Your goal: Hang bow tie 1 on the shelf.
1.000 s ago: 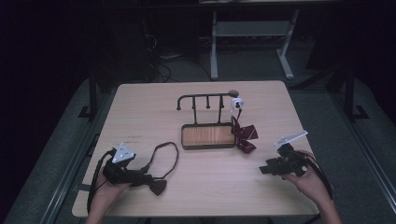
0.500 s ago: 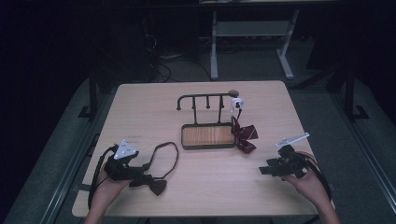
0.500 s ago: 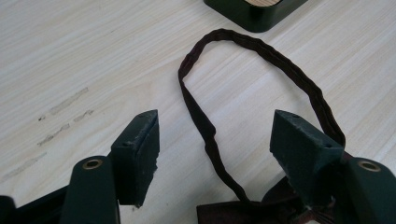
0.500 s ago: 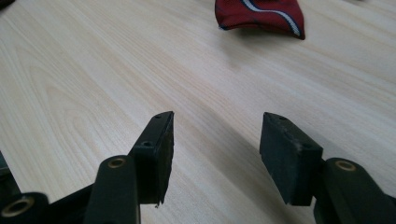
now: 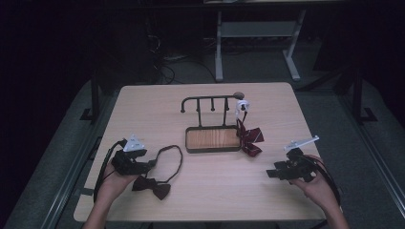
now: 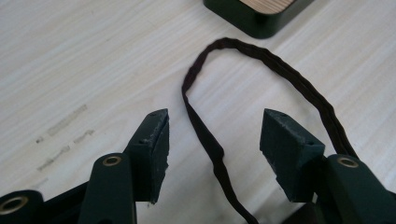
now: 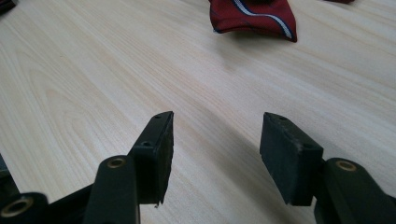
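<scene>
Strap (image 6: 205, 135) of the dark bow tie (image 5: 152, 186) lies between my left gripper (image 6: 215, 140)'s wide-open jaws, near left – thin, it could slip out. Right gripper (image 7: 216, 149) gapes empty – near right.

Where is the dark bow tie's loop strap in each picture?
High view: the strap loops at lower left of the table, beside the left tongs.
Left gripper view: one side of it runs up between the open jaws, centre.
Right gripper view: not in it.
Shared landmark: the wooden stand base, dark-rimmed.
</scene>
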The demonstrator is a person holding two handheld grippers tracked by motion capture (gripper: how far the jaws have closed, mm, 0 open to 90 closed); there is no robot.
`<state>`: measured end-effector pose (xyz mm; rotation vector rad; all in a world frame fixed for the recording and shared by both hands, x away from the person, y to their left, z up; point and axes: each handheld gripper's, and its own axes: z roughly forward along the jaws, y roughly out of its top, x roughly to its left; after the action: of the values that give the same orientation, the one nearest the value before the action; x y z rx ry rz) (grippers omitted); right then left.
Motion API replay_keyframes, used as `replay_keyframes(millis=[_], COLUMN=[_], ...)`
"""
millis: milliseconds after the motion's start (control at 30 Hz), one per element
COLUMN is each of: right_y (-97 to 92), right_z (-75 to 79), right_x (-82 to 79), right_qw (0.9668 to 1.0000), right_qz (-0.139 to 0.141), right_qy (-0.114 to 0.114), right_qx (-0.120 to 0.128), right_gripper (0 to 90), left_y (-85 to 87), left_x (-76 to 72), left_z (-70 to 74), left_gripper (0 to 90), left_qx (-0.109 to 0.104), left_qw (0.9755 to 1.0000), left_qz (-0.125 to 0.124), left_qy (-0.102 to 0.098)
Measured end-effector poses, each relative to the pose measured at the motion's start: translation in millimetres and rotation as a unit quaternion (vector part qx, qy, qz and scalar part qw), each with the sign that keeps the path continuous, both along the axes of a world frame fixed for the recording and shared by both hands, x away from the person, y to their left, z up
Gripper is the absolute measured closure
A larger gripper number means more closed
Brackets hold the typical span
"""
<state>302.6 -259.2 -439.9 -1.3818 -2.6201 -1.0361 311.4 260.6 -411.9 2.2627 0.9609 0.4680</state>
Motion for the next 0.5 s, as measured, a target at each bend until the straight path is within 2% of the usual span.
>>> replay_keyframes(millis=[233, 500], right_y=[0.6, 0.0], right_z=[0.7, 1.6], right_x=[-0.7, -0.9], right_qw=[1.0, 1.0], right_qz=[0.0, 0.001], right_qy=[-0.001, -0.001], right_qx=[0.003, 0.002], right_gripper=[44.1, 44.0], left_y=[-1.6, -1.5], left_x=[13.1, 22.8], left_z=[0.1, -4.9], left_gripper=[44.4, 46.5], left_qx=[0.012, 0.015], left_qw=[0.9999, 0.9996], left_qz=[0.0, 0.002], left_qy=[0.008, 0.025])
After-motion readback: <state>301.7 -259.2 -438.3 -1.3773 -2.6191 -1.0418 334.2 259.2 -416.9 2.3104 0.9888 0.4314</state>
